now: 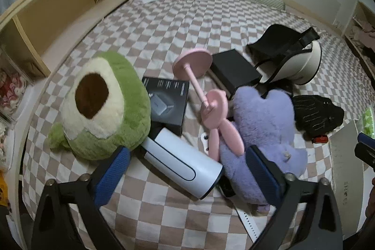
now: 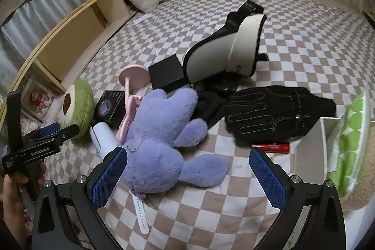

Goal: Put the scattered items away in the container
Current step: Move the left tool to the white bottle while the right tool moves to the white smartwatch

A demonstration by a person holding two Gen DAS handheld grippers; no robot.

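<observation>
Left gripper [image 1: 187,170]: my fingers spread wide above the white cylinder [image 1: 185,165] on the checkered bed [image 1: 164,214]; right gripper [image 2: 188,170]: fingers wide apart, empty, over purple plush [image 2: 161,139]; white container [image 2: 309,144] right of it.

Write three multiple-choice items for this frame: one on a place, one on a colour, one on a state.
1. What lies between the green avocado plush and the purple plush?
A white cylinder
B red box
C black glove

2. What colour is the small stand?
A yellow
B pink
C blue

3. How is the right tool?
A shut on the purple plush
B shut, holding nothing
C open, holding nothing

Key: A, the white cylinder lies between them; B, base and stem are pink; C, its blue pads stand wide apart.
</observation>
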